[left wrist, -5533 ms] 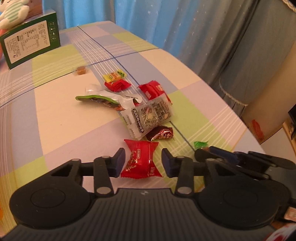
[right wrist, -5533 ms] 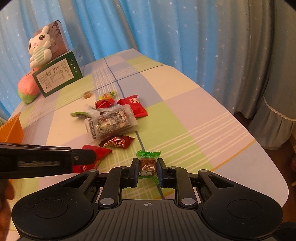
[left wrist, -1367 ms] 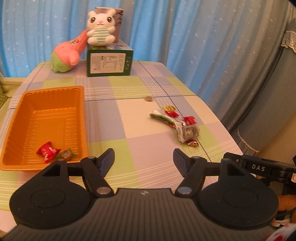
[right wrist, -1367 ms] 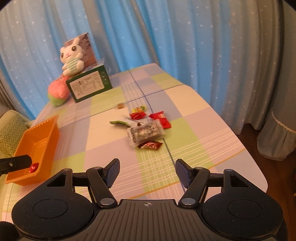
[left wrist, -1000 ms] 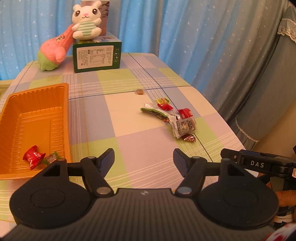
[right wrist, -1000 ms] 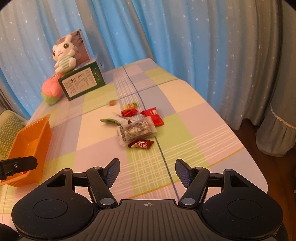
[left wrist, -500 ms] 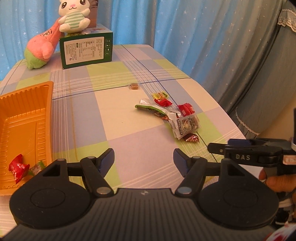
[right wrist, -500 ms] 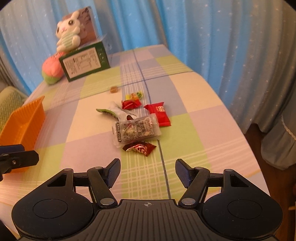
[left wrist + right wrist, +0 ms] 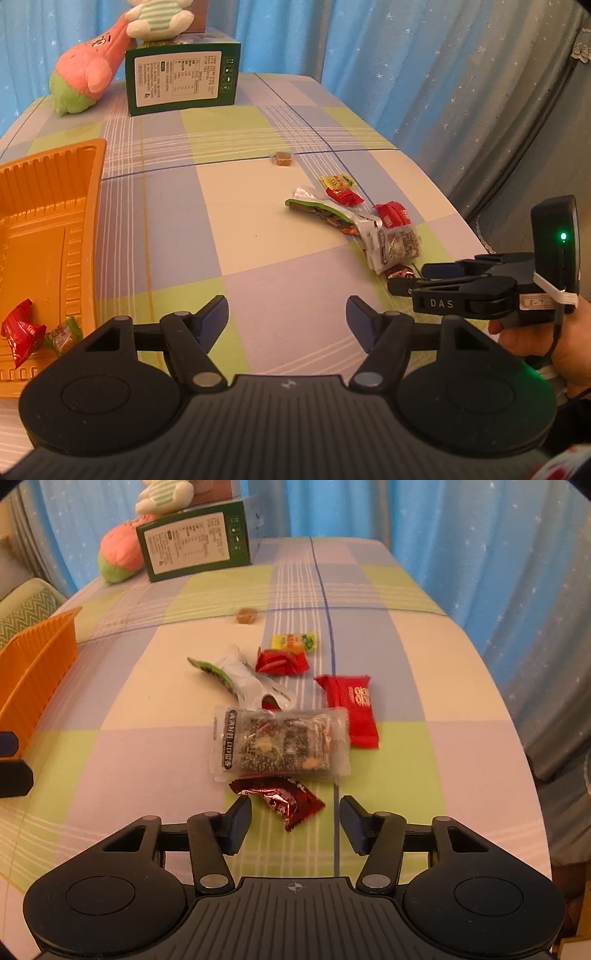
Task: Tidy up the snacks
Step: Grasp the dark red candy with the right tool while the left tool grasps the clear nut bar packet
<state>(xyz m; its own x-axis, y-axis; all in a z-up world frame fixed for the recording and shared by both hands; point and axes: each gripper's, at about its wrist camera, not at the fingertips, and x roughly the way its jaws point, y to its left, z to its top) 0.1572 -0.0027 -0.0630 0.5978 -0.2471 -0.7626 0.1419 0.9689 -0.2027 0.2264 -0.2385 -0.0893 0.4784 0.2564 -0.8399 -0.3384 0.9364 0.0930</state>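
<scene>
While both tools hung empty, the right gripper (image 9: 295,821) stood with its jaws spread on either side of a dark red candy (image 9: 282,796), the snack nearest the surface's front edge, just before the clear nut packet (image 9: 280,743). Judging by this, the step in hand was the reach for that candy; next it would need lowering and closing squarely on the wrapper. The left gripper (image 9: 286,319) was likewise released, near the orange tray (image 9: 48,229) at the left edge, which held two candies.
</scene>
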